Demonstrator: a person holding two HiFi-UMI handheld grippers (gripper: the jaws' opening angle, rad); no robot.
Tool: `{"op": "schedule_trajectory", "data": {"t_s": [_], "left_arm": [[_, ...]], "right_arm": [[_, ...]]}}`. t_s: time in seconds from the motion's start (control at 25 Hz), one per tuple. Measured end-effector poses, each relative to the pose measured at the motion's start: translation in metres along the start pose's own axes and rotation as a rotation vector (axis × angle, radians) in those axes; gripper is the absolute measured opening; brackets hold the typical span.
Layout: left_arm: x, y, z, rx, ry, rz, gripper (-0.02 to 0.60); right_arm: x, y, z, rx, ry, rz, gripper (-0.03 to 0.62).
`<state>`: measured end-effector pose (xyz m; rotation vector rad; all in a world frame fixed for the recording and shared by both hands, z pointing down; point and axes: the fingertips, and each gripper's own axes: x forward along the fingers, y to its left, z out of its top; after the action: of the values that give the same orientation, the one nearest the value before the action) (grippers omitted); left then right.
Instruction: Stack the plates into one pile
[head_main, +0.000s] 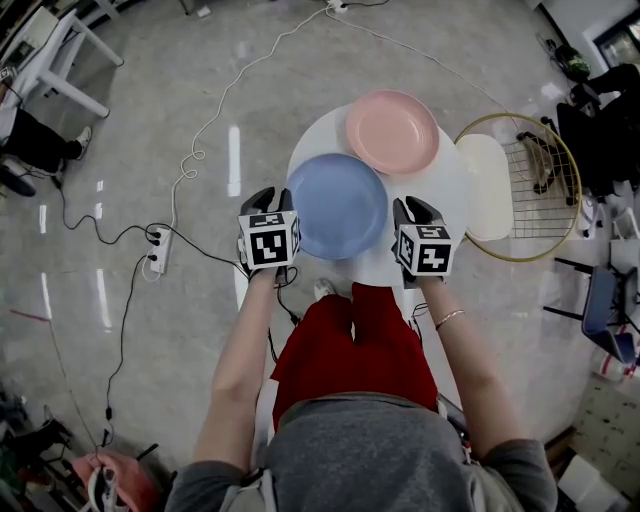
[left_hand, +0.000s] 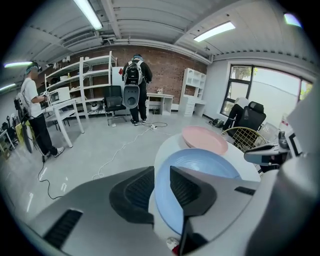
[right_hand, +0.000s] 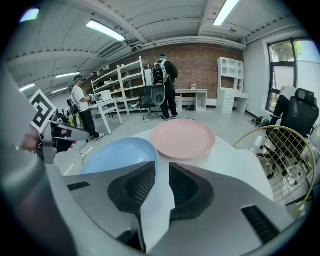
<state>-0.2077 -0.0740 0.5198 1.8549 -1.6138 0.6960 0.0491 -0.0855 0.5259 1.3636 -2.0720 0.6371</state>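
A blue plate lies at the near side of a round white table, and a pink plate lies just behind it, their rims close together. My left gripper is at the blue plate's left edge. In the left gripper view its jaws stand apart, with the rim of the blue plate running through the gap. My right gripper is off the plate's right edge. In the right gripper view its jaws are slightly apart over bare table, and the blue plate is left of them.
A gold wire chair with a cream cushion stands against the table's right side. A power strip and cables lie on the floor to the left. Two people stand by shelves and desks far across the room.
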Motion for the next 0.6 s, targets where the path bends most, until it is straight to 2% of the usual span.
{"op": "schedule_trajectory", "data": {"t_s": [0.24,0.6], "left_arm": [[0.014,0.000,-0.033,-0.065,0.071,0.019,0.129],[0.029,0.005,-0.071,-0.192,0.163,0.043,0.129]], "right_arm": [[0.022,0.002,-0.014,-0.016,0.067,0.053,0.114],[0.057,0.013,-0.025,-0.042,0.179,0.172,0.133]]}}
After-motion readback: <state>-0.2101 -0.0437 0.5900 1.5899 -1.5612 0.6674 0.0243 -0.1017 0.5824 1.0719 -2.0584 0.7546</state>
